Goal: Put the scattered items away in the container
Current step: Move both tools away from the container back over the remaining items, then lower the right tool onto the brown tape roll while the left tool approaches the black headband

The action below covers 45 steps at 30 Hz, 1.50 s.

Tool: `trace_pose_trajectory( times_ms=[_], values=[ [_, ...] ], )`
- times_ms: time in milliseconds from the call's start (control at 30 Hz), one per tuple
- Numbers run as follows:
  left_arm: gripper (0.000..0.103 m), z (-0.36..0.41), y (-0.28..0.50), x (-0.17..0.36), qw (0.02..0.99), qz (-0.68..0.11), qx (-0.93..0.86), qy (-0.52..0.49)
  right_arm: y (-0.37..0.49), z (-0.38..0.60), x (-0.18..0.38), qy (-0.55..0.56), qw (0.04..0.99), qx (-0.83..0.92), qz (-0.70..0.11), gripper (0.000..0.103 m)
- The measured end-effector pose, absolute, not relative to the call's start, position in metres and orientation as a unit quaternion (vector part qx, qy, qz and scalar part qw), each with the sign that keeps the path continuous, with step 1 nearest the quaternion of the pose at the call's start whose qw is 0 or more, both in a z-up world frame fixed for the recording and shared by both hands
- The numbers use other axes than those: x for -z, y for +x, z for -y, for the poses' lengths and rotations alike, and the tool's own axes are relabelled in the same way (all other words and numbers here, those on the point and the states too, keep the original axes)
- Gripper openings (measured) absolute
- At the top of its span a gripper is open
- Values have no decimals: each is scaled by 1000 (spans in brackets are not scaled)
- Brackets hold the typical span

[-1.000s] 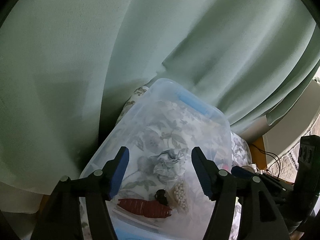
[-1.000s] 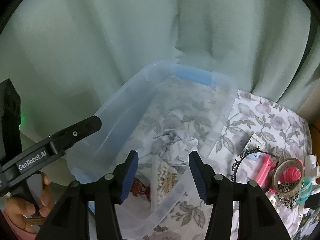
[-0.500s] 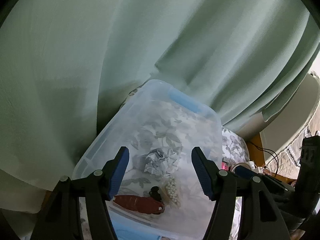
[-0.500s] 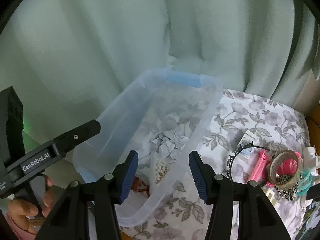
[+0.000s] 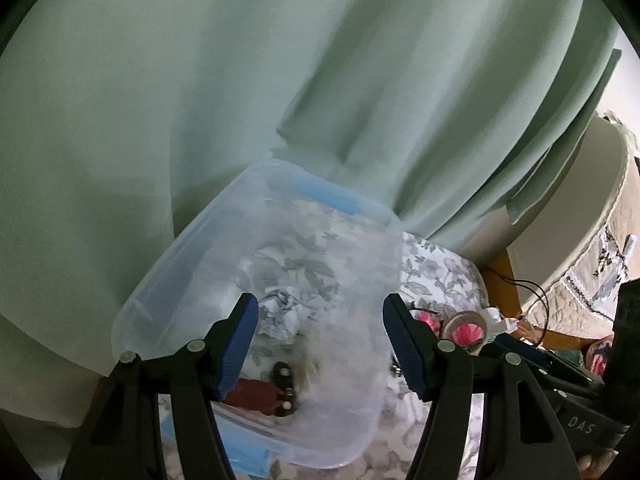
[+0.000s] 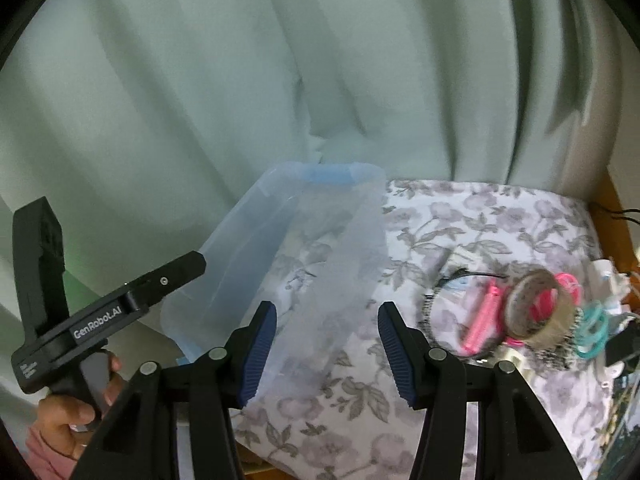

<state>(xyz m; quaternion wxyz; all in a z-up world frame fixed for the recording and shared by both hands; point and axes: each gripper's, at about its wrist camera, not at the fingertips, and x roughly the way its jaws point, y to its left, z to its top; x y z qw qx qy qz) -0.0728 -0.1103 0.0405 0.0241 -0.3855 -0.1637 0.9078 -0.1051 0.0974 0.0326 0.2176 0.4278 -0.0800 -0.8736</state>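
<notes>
- Left wrist view: the left gripper (image 5: 316,346) has its jaws spread wide and empty, poised over the clear container (image 5: 180,276). Between and just below the jaws lie crumpled paper (image 5: 280,314), a dark red clip (image 5: 256,394) and a small black piece (image 5: 282,372); what sits beside them is blurred.
- Right wrist view: the right gripper (image 6: 326,354) also has its jaws parted with nothing between them. The container's near wall (image 6: 340,280) crosses the gap between the jaws, so the bin lies ahead and to the left of them.
- To the right of the right jaws, on the floral worktop (image 6: 500,216), the scattered items are left: a black headband (image 6: 444,284), a pink clip (image 6: 484,318), a tape roll (image 6: 536,308) and teal hair ties (image 6: 594,330), bunched close and partly overlapping.
- Judged step: swing the right gripper to that pile for the next pick.
- To do it well, I would take the pink clip first, since it lies at the pile's near edge; bring the jaws across its narrow width, keep them clear of the headband's thin hoop, and close only once both pads bracket one item.
- Keep the left gripper clear of the bin mouth.
</notes>
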Motion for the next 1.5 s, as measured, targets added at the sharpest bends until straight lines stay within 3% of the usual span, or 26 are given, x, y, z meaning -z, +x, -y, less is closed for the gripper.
trace_pose_trajectory(
  times_ms=[467, 633, 867, 1100, 1500],
  values=[
    [66, 36, -91, -59, 43, 120, -910, -395, -102, -181, -29, 463, 189, 854, 144, 57],
    [66, 12, -104, -61, 35, 110, -903, -414, -110, -196, -30, 464, 142, 869, 98, 57],
    [66, -25, -112, -88, 16, 79, -894, -441, -125, -215, 15, 513, 119, 843, 109, 57],
    [68, -52, -113, -123, 82, 82, -898, -423, -131, -219, 44, 535, 110, 831, 105, 57],
    [69, -71, -135, -99, 103, 85, -879, -457, -146, -227, 63, 544, 104, 826, 106, 57]
  ],
)
